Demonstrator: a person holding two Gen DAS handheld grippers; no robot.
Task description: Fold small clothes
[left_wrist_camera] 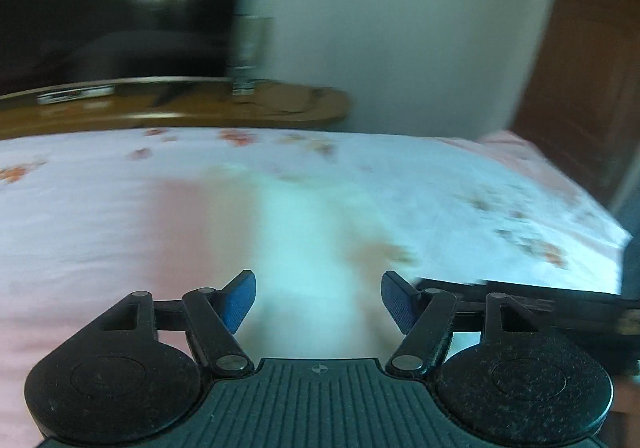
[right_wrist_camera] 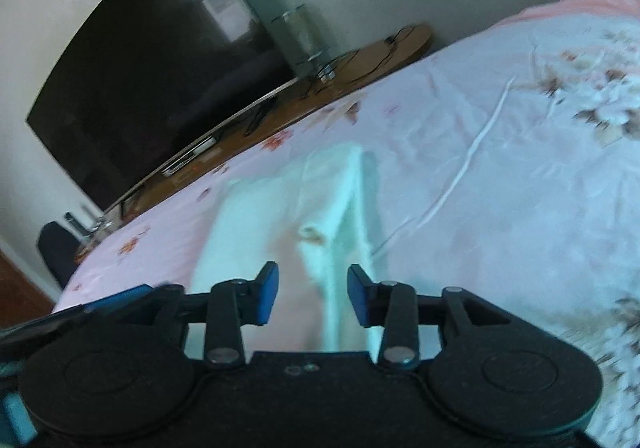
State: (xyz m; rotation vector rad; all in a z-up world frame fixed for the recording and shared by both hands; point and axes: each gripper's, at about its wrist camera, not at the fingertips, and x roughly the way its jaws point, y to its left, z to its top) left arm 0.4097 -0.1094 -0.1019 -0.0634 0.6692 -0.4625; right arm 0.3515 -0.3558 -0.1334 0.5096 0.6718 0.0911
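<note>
A small pale mint-white garment of thin soft cloth (right_wrist_camera: 296, 216) lies spread on the pink floral bedsheet (right_wrist_camera: 500, 176), directly ahead of both sets of fingers. The right gripper (right_wrist_camera: 313, 294) hangs over its near end with the blue pads parted to a middling gap and nothing between them; a raised fold or seam of the cloth runs away just beyond its right-hand pad. The left gripper (left_wrist_camera: 318, 298) stands wider open, also empty, with the same garment (left_wrist_camera: 304, 216) stretching forward from between its fingers, though that view is smeared by motion and the edges are hard to make out.

The piece looks very light and limp: I would expect it to sag, drag along the sheet and slide out of a shallow pinch. A small brownish mark or button near the middle is too blurred to name. The sensible hold, to my eye, is at a hem or corner nearest each pair of fingertips, pinched well in past the edge, one gripper per corner.
</note>
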